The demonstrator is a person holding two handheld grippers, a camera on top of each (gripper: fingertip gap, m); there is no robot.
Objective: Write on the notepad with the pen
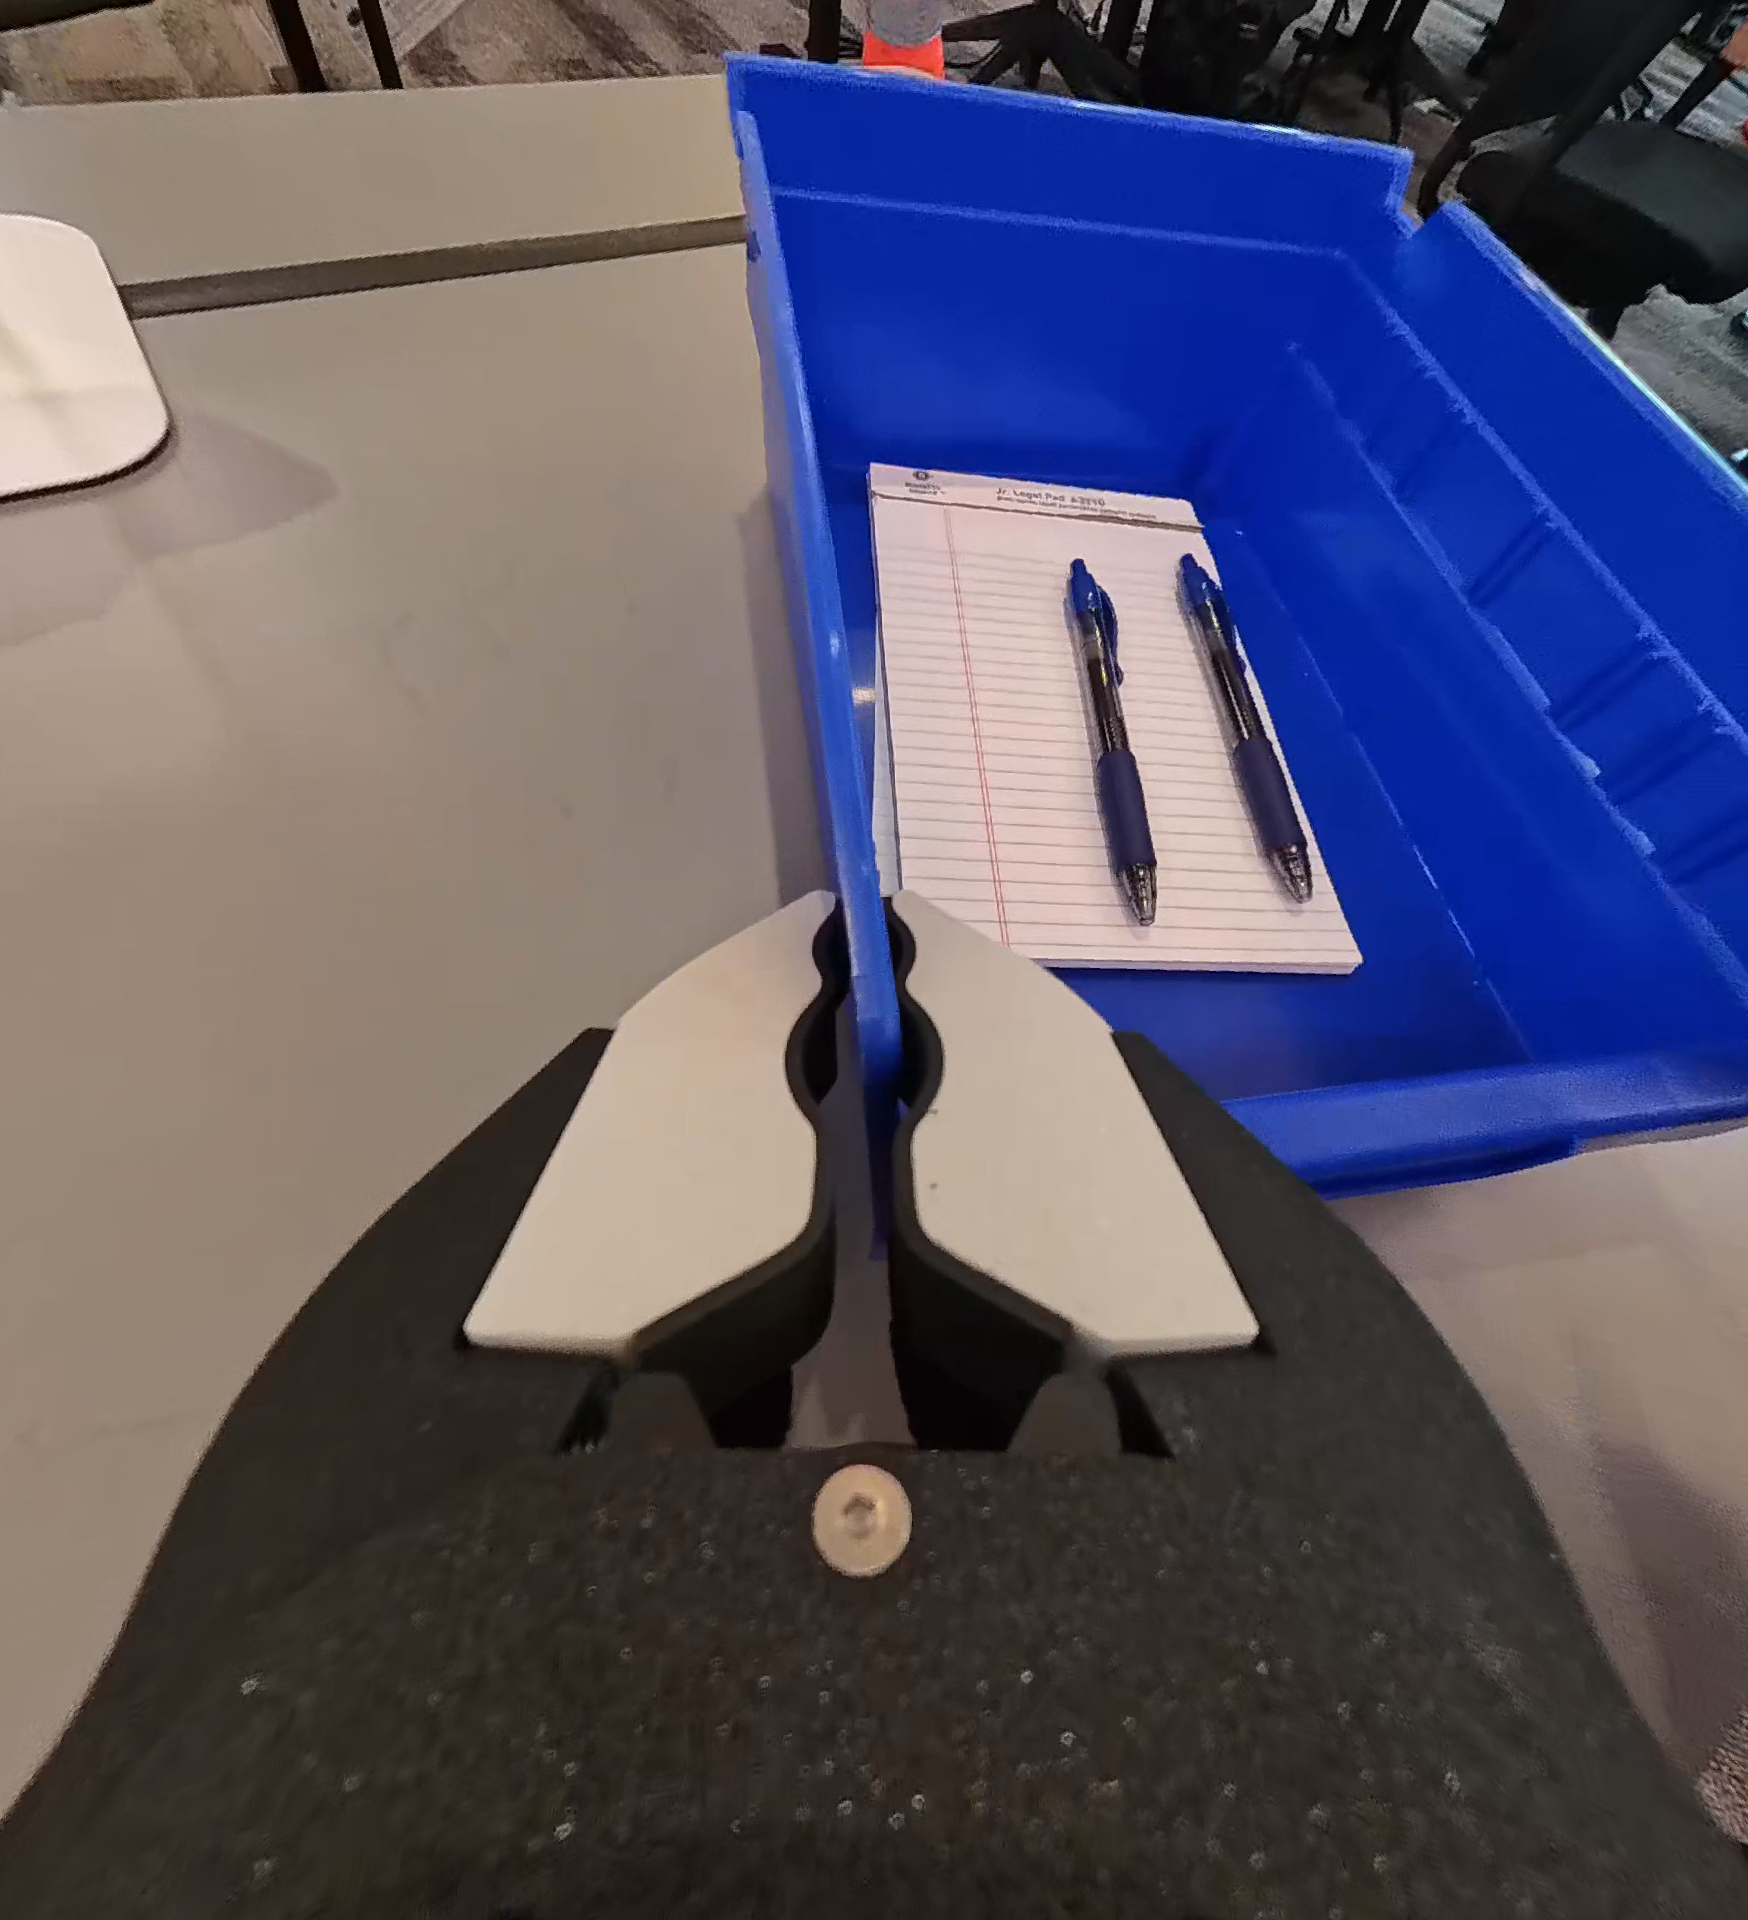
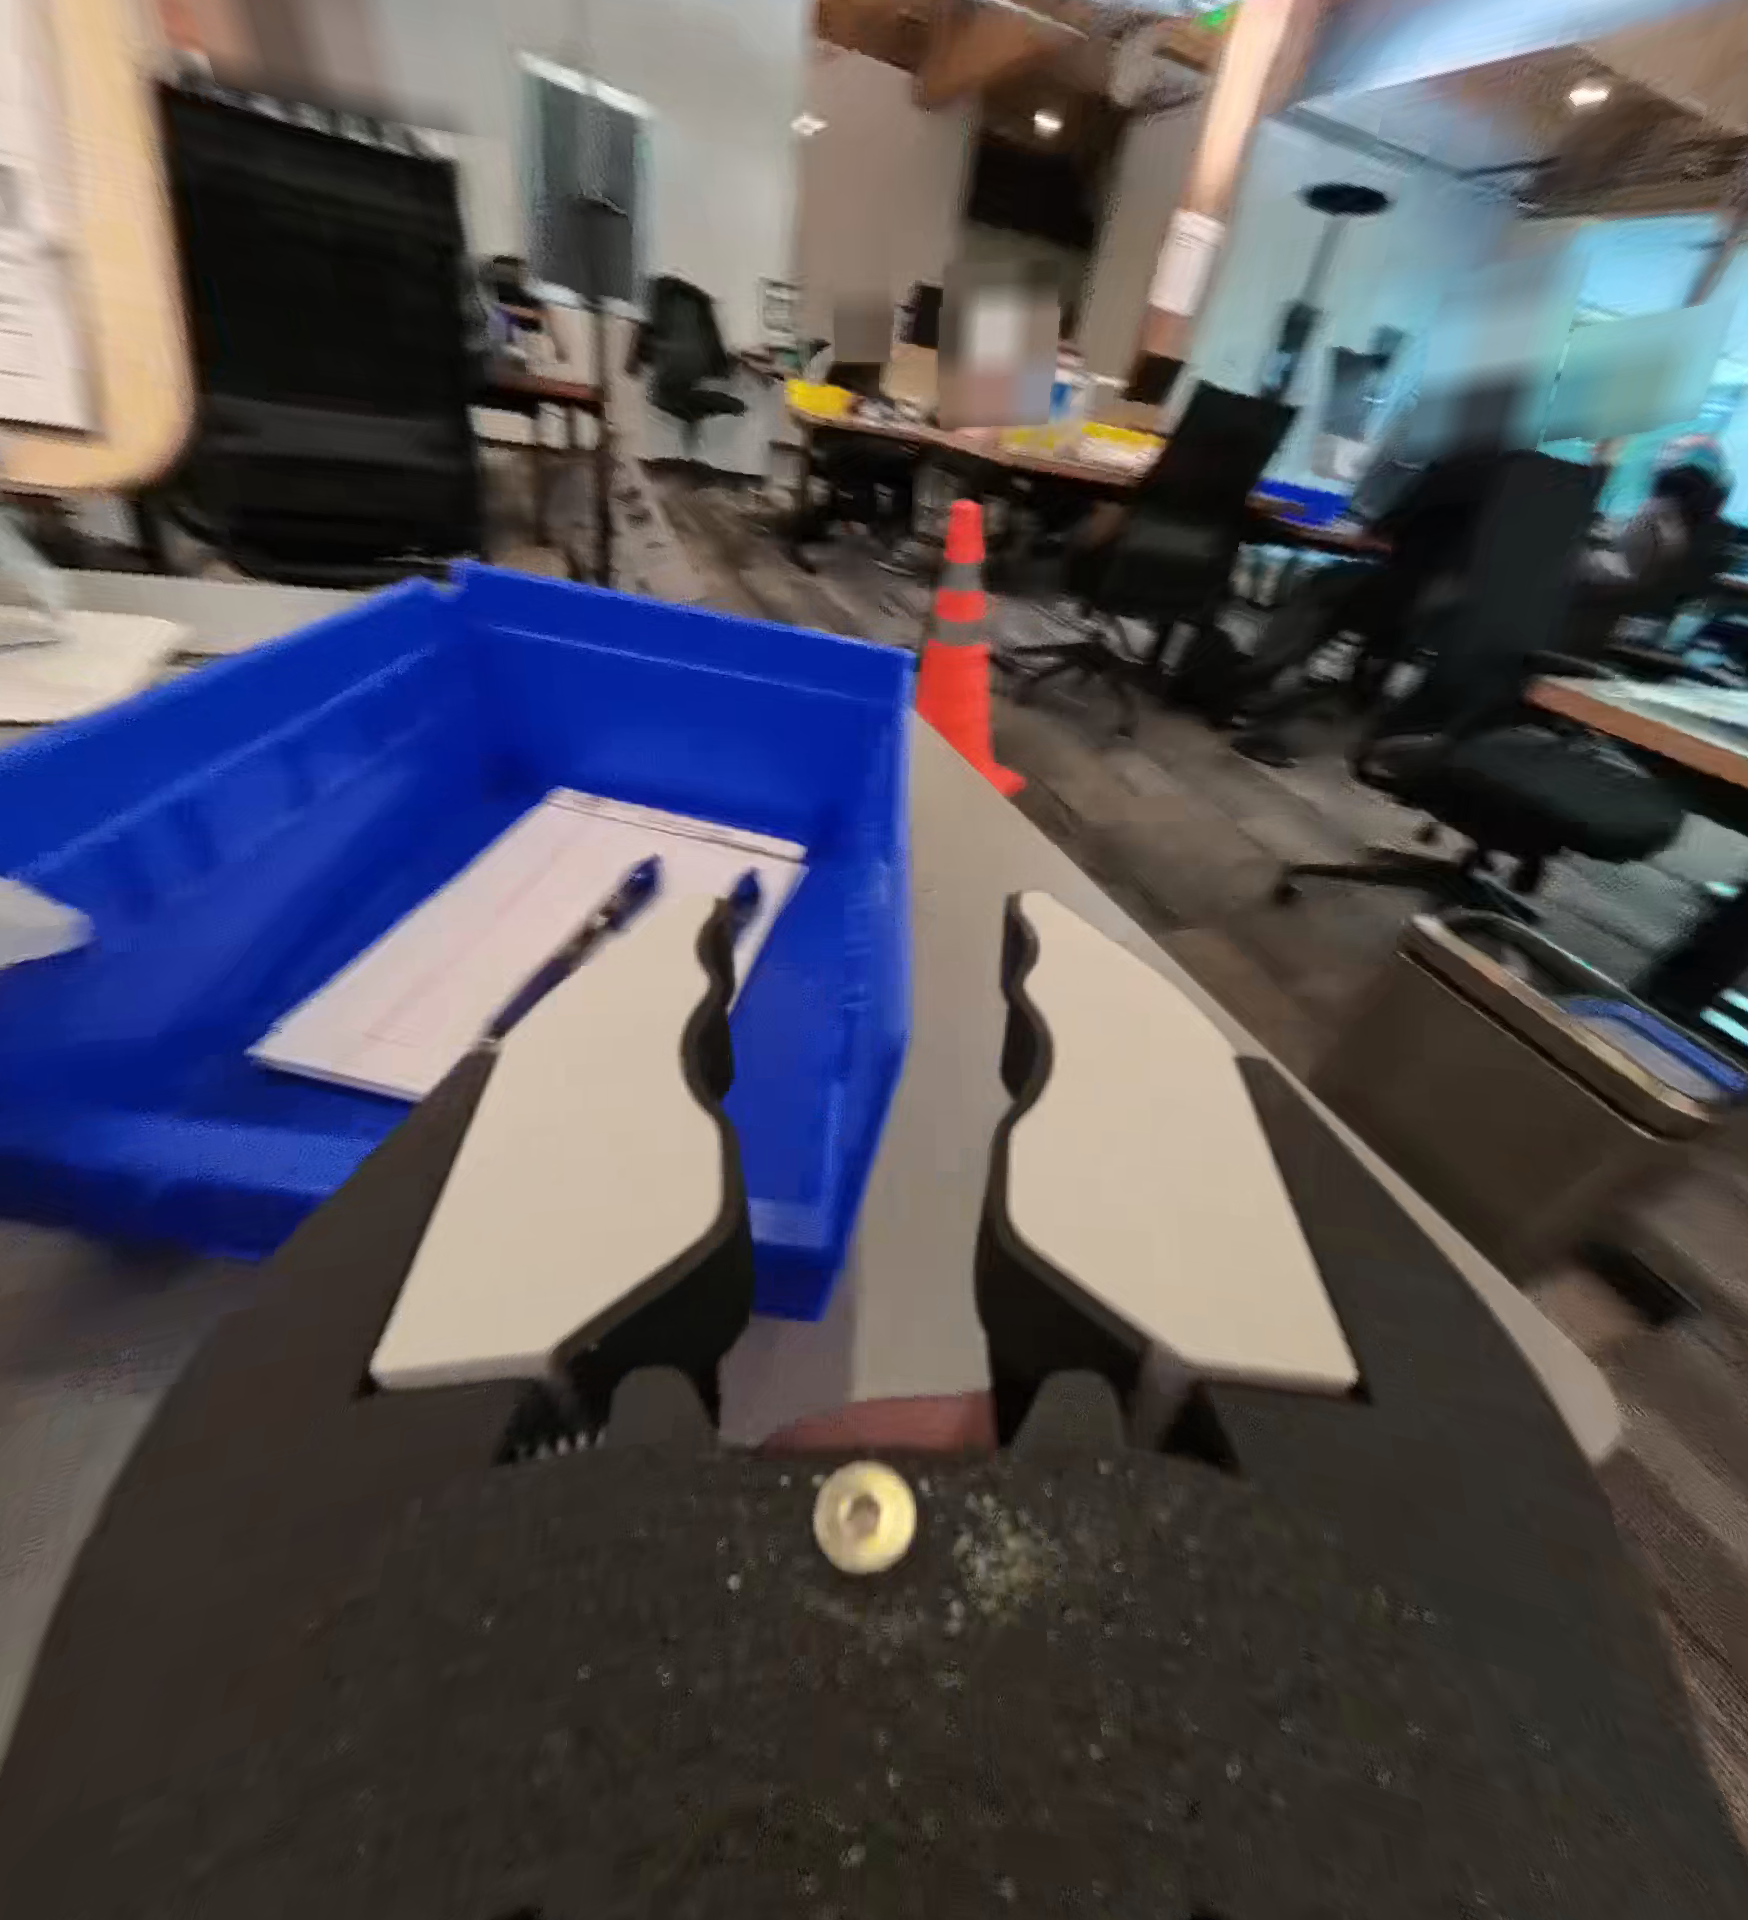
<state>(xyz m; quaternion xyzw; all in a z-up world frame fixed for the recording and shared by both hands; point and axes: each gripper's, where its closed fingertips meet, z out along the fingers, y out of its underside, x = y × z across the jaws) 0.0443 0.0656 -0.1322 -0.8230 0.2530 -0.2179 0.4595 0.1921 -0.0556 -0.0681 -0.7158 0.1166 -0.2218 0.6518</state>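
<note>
A blue plastic bin (image 1: 1078,343) stands on a grey table (image 1: 382,727). In it lies a white lined notepad (image 1: 1015,748) with two blue pens, one on the left (image 1: 1111,743) and one on the right (image 1: 1244,727). My left gripper (image 1: 865,914) is shut on the bin's left wall (image 1: 875,997), with both pads pressed on it. In the right wrist view the bin (image 2: 226,748), the notepad (image 2: 413,987) and a pen (image 2: 579,951) show, blurred. My right gripper (image 2: 865,925) is open and empty, with the bin's right wall between its fingers, untouched.
A white flat base (image 1: 18,364) sits at the table's far left. An orange cone (image 2: 963,634) stands on the floor behind the bin. Office chairs (image 2: 1535,790) and desks fill the room to the right. A dark waste bin (image 2: 1535,1049) stands by the table's right edge.
</note>
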